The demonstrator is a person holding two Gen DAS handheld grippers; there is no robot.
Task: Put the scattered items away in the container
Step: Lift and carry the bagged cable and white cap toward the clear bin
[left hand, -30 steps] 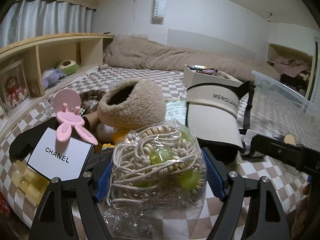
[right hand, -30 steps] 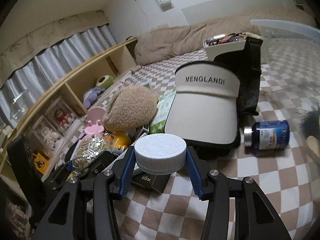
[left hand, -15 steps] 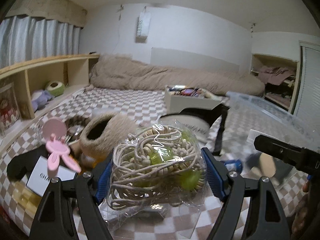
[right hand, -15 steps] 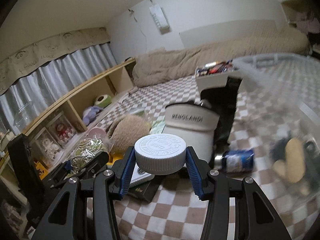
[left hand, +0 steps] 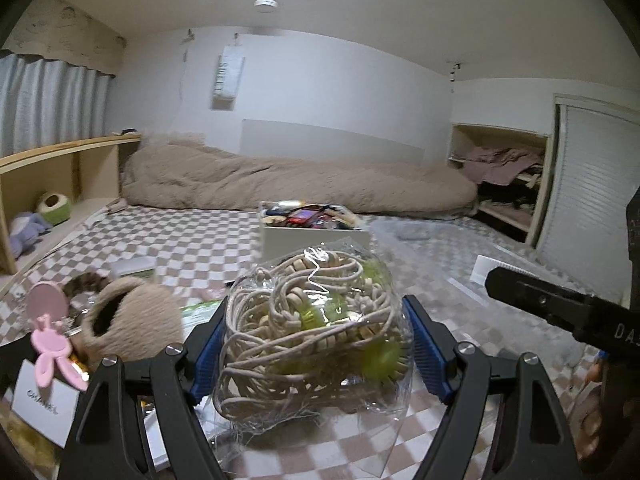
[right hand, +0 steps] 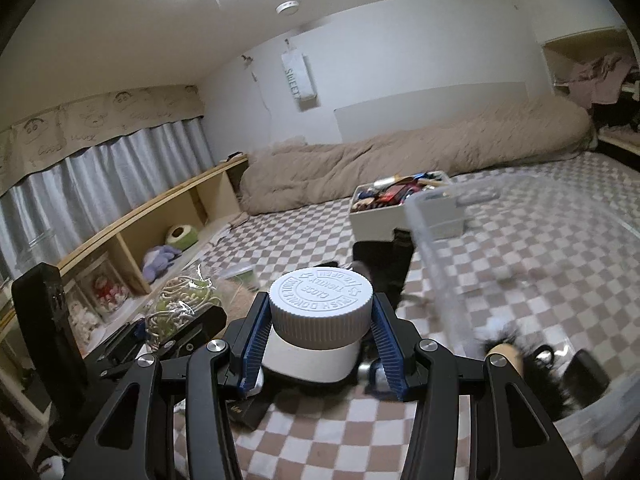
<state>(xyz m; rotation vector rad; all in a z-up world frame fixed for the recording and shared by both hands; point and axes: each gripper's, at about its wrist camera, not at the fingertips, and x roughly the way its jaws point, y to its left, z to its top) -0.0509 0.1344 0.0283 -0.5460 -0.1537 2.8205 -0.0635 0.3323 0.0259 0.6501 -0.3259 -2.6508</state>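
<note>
The left gripper (left hand: 314, 354) clamps a clear bag of cord and beads (left hand: 316, 336), raised left of the clear container (right hand: 436, 264). Judged light, soft and crinkly; grip across its bulk. The right gripper (right hand: 320, 336) clamps a white bottle (right hand: 320, 320) by its ribbed cap, just left of the container's rim; judged rigid, light. Only the right wrist view shows the container's contents.

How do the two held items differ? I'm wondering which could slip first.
The bag of cord is soft, crinkly clear plastic showing tangled beige rope and green pieces; the white bottle is rigid, opaque and round with a ribbed cap. The bag bulges above the jaws; the bottle sits upright. Both are clamped between blue pads.
</note>
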